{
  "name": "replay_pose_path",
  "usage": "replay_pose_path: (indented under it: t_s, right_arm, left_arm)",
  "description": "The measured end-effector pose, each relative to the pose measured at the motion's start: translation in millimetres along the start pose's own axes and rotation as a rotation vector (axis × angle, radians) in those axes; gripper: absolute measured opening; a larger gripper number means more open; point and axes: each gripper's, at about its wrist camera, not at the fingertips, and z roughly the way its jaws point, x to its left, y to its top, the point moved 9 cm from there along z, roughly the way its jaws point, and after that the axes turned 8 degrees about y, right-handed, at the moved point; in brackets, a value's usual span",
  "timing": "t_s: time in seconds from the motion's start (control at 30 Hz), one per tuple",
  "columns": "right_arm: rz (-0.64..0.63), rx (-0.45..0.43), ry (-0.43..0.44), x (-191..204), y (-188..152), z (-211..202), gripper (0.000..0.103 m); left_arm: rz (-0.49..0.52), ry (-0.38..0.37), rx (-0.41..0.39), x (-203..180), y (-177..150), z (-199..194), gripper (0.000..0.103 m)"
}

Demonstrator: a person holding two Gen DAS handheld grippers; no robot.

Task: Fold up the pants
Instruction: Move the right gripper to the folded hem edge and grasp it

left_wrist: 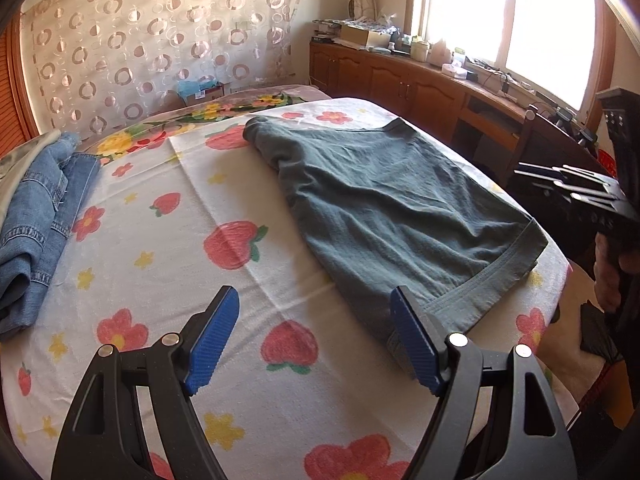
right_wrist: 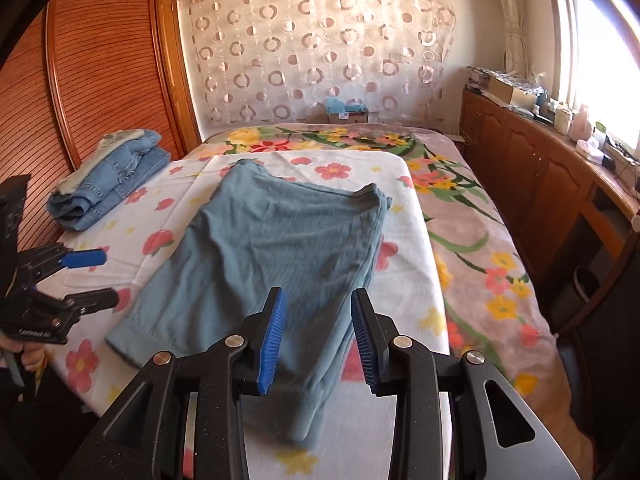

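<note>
Pants (right_wrist: 276,256) lie folded on strawberry blanket (left_wrist: 224,208), ahead of right gripper (right_wrist: 316,336), jaws parted, empty; left gripper (left_wrist: 316,340) wide open beside hem.

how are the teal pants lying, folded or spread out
Folded. The teal pants lie doubled on the strawberry blanket, layered edges stacked along one side, one waistband end showing.
</note>
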Motion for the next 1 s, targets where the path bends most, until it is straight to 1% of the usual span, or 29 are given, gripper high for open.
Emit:
replay_pose_path:
  t_s: [0.2, 0.3, 0.53, 0.7, 1.0]
  right_arm:
    - [-0.002, 0.016, -0.012, -3, -16, -10, 0.038]
    - [0.017, 0.035, 0.003, 0, -16, -8, 0.038]
    - [0.024, 0.069, -0.026, 6, -22, -1, 0.038]
    - [0.067, 0.079, -0.024, 4, -27, -2, 0.038]
    - [0.099, 0.102, -0.004, 10, -30, 0, 0.038]
  left_arm:
    - [0.011, -0.003, 0.012, -7, -2, 3, 0.079]
    - [0.016, -0.005, 0.020, -10, -4, 6, 0.079]
    - [0.025, 0.001, 0.043, -11, -10, 12, 0.079]
    - [0.023, -0.006, 0.061, -13, -17, 16, 0.079]
    - [0.008, -0.019, 0.062, -16, -19, 21, 0.079]
